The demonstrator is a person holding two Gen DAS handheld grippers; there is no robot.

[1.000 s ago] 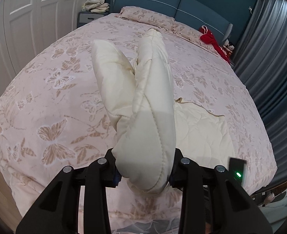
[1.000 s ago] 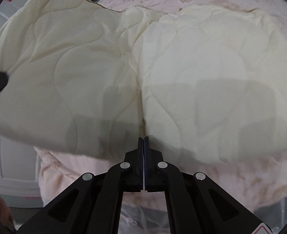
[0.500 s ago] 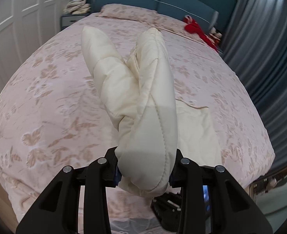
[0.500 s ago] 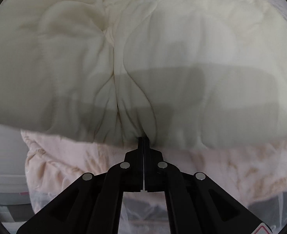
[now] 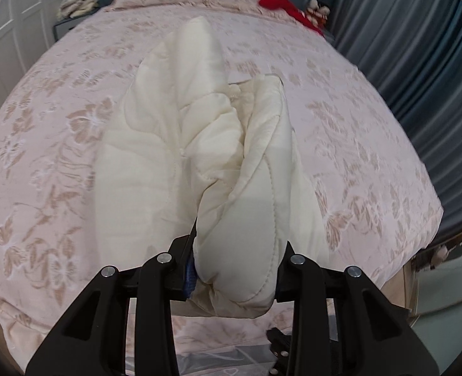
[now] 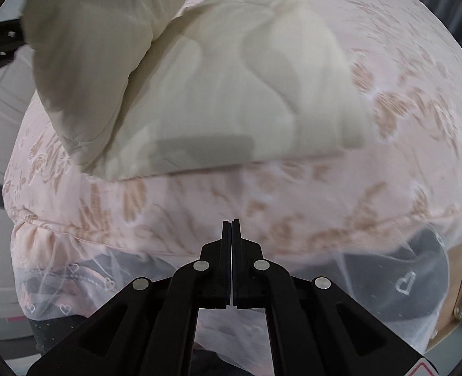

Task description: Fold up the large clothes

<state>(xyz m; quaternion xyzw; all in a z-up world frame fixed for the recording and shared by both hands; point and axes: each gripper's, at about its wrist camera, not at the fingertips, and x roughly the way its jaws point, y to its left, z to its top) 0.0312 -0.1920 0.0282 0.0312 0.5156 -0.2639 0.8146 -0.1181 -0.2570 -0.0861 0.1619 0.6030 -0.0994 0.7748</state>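
A cream quilted padded garment [image 5: 181,144] lies bunched in long folds on the pink floral bedspread [image 5: 356,131]. My left gripper [image 5: 235,269] is shut on a thick rolled edge of it, which bulges between the fingers near the bed's foot. In the right wrist view the same garment [image 6: 231,94] lies flat near the bed's edge, its left part lifted toward the left gripper at the upper left. My right gripper [image 6: 231,228] is shut with nothing between its fingers, over the side of the bed and apart from the garment.
Pillows and a red cloth [image 5: 281,3] lie at the headboard. Grey curtains [image 5: 419,62] hang at the right, white cupboard doors [image 5: 8,31] at the left. A sheer lace valance [image 6: 387,282] hangs below the mattress edge.
The left gripper has carried the held fold sideways across the bed, so the garment now lies doubled. The right gripper has drawn back from the garment's edge to the bed's side.
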